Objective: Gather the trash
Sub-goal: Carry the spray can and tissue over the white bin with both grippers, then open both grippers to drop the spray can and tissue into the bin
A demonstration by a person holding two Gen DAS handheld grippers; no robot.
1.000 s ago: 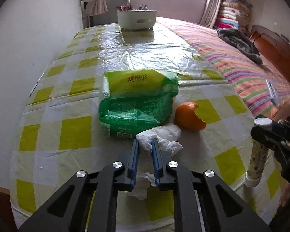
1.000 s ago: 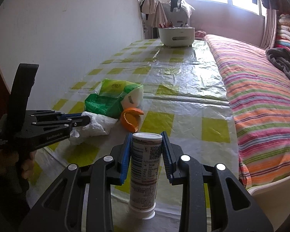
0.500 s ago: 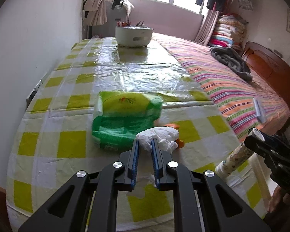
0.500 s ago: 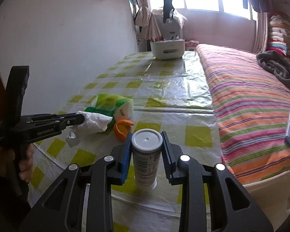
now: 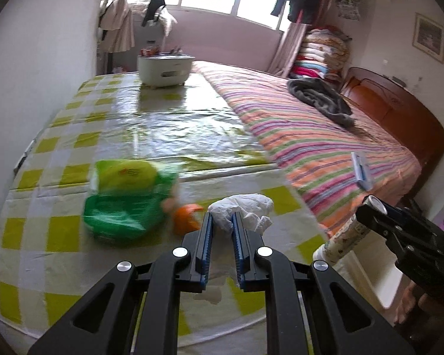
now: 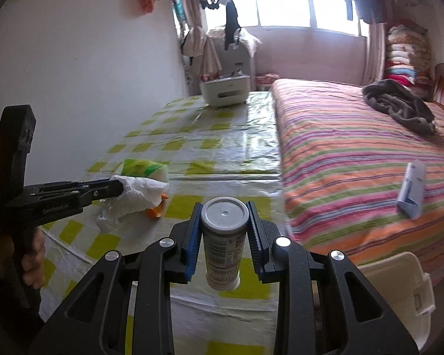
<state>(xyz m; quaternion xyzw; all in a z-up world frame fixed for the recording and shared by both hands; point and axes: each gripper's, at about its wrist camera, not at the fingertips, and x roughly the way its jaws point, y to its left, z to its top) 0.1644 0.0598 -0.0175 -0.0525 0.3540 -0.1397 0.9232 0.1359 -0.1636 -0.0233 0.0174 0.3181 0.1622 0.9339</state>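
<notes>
Gripping a crumpled white paper tissue point(image 5: 242, 209), the left gripper point(image 5: 222, 218) holds it above the yellow-checked plastic tablecloth point(image 5: 59, 233); the right gripper point(image 6: 224, 210) clamps a white-capped cylindrical tube point(image 6: 224, 244), likewise lifted.

No text can be read for certain. The tube point(image 6: 224, 244) carries a printed label with small lines and a barcode, too blurred to make out. The green pack point(image 5: 127, 198), on the near left of the table, has a small red logo, smeared by motion. Raised lettering on the left gripper point(image 6: 115, 189) is too small to read.
</notes>
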